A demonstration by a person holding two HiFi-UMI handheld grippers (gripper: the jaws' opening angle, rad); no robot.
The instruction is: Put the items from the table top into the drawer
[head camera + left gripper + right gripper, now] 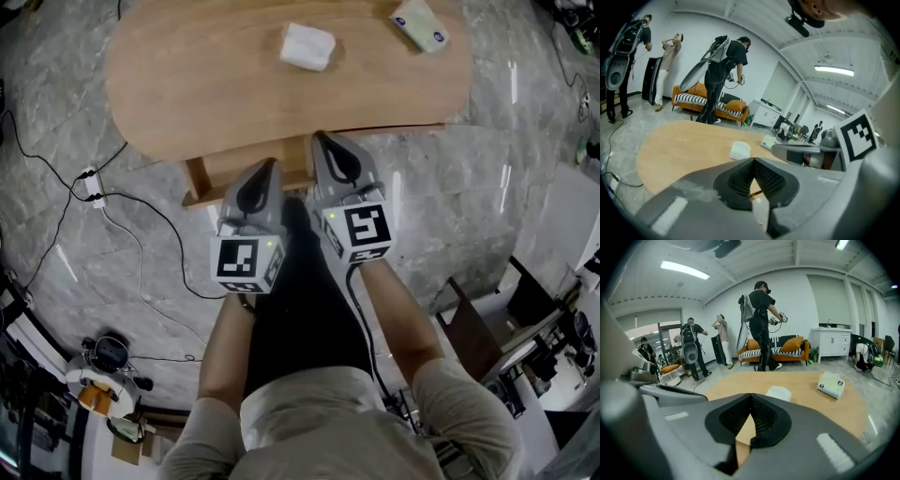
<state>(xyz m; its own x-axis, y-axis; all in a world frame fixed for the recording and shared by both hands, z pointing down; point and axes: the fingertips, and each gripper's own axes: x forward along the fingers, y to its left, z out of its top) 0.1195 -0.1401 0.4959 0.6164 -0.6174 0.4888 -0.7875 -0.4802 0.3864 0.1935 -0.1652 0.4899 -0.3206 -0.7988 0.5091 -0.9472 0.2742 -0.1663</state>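
Left gripper (273,165): jaws clenched tip to tip, nothing between them, as its own view confirms. Right gripper (319,140): jaws likewise clenched and empty. Both are held side by side at the near edge of the oval wooden tabletop (187,84), pointing toward it and tilted downward, the right one slightly further forward and its tip at the edge. Neither touches any item. Two items lie on the tabletop: a white folded pad (307,45) near the middle of the far side, and a pale tissue pack (419,23) at the far right edge, well apart from the pad. A wooden frame piece (220,174) shows under the near edge, just left of the left gripper; whether it belongs to the drawer cannot be told. Black cables (141,281) and a white power strip (91,184) lie on the grey marble floor (487,187). Several people (761,324) stand beyond the tabletop near an orange sofa (787,350).
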